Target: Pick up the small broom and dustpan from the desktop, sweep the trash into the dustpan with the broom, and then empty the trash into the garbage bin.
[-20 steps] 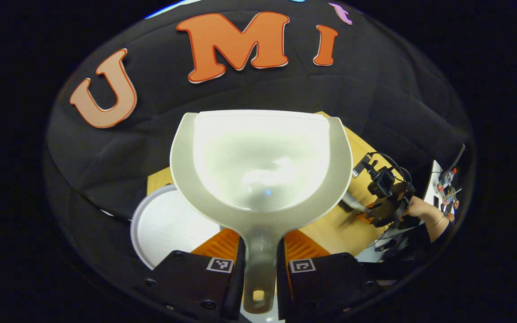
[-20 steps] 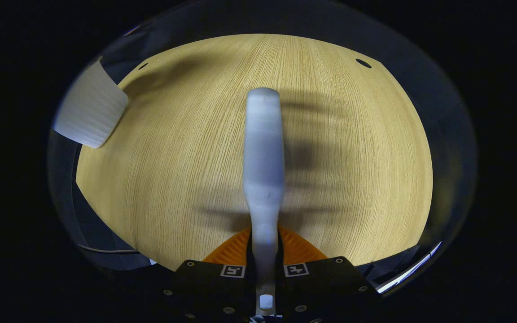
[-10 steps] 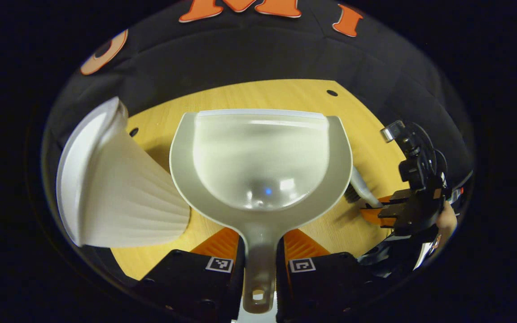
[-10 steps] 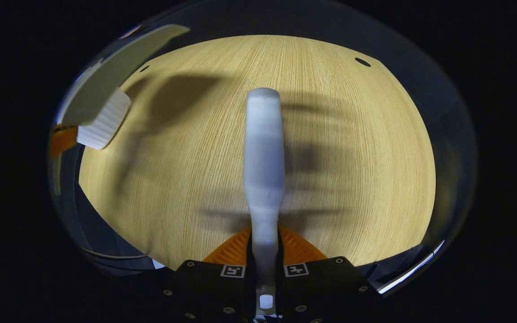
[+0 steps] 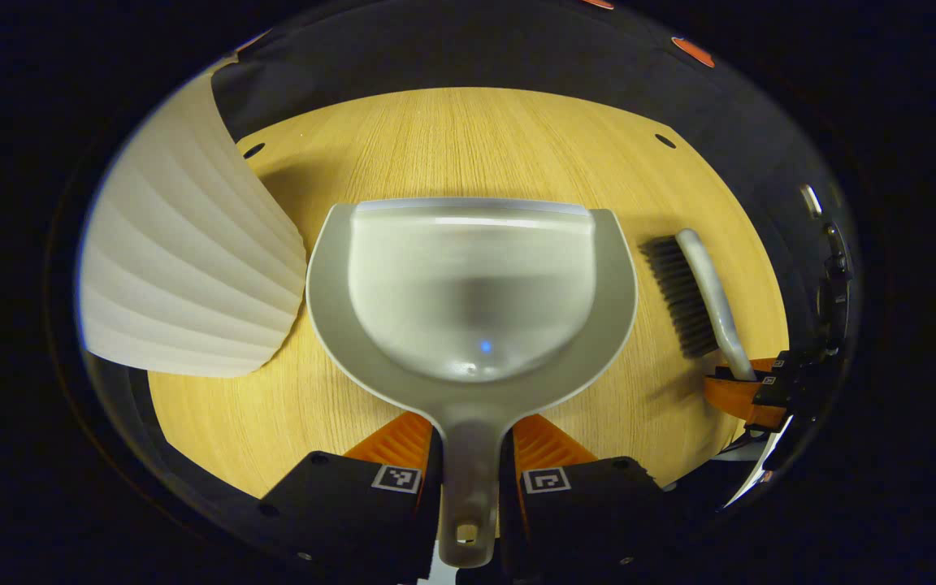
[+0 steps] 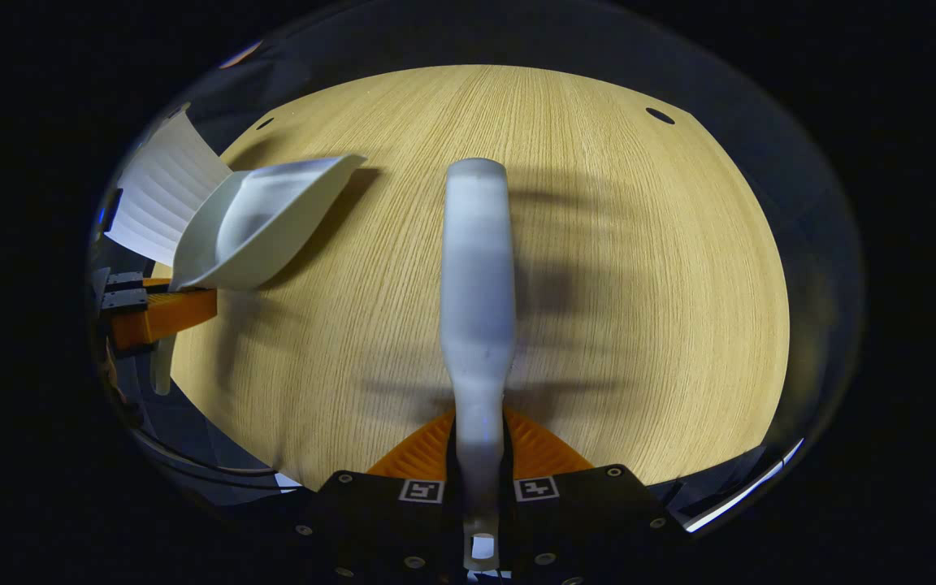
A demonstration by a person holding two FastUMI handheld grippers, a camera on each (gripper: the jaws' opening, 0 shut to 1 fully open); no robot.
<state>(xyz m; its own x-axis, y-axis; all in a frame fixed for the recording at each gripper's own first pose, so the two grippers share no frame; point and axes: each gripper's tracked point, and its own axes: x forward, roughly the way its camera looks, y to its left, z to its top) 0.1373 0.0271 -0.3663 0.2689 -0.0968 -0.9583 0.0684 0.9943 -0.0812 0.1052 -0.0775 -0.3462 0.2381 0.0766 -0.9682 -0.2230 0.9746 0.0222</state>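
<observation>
Two tools clamp unlabelled handles: left tool [image 5: 468,455] the dustpan [image 5: 472,292], right tool [image 6: 480,463] the broom [image 6: 478,276].

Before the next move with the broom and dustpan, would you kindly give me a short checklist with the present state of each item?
1. Left tongs shut on the dustpan handle: ok.
2. Right tongs shut on the broom handle: ok.
3. Dustpan emptied of trash: ok, its bowl looks bare.
4. Trash left on the desktop: ok, none seen.
5. Dustpan clear of the garbage bin: ok, beside it.
6. Dustpan resting on the desktop: cannot tell.
</observation>
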